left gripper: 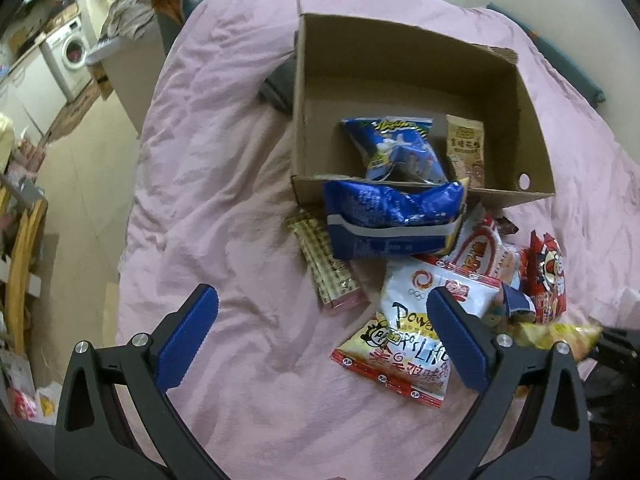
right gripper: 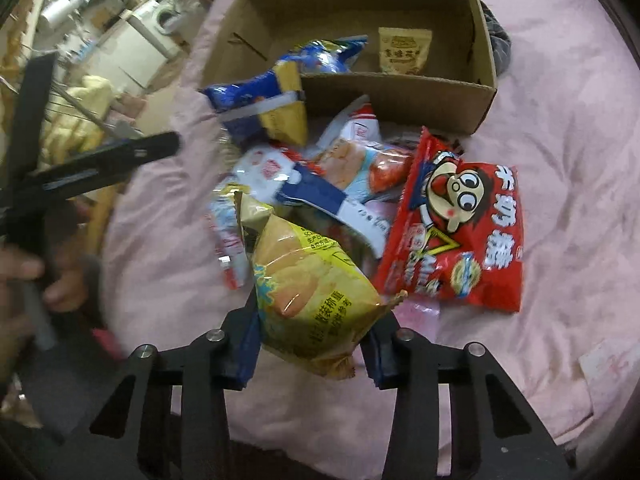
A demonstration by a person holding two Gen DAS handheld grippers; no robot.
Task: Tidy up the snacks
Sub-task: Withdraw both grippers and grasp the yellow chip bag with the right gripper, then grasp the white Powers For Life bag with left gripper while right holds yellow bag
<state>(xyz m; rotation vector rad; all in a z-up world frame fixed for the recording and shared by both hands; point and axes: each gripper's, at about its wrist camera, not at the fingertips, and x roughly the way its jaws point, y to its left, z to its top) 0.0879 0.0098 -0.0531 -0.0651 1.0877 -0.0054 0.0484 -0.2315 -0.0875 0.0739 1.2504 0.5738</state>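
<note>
While the snacks lay heaped on the bed's pink cover [left gripper: 224,184], the right gripper [right gripper: 316,340] had its jaws pressed on either side of a yellow chip bag [right gripper: 308,292], which stood up between the blue pads and hid most of them. No earlier moment was there to compare, so all that could be said was that the bag sat pinched between the two fingers, just in front of the pile.

The left gripper [left gripper: 322,320] hung with its jaws spread wide and nothing between them but the pink cover; its right-hand pad overlapped a white packet [left gripper: 412,320] with black lettering at the near edge of the pile.

Beyond the pile stood an open cardboard box [left gripper: 400,64], its near wall touching the snacks. Inside it lay a blue crisp bag [left gripper: 396,148] and, just beside that, a small tan packet [left gripper: 466,152]. A larger blue bag [left gripper: 392,220] rested against the box's near wall from outside, leaning over its rim. A red packet with a cartoon face [right gripper: 456,220] lay flat on the pile's right side in the right wrist view, and a checked bar-shaped packet [left gripper: 328,268] lay on the cover at the pile's left in the left wrist view.

A washing machine [left gripper: 70,60] stood far off across the room.
</note>
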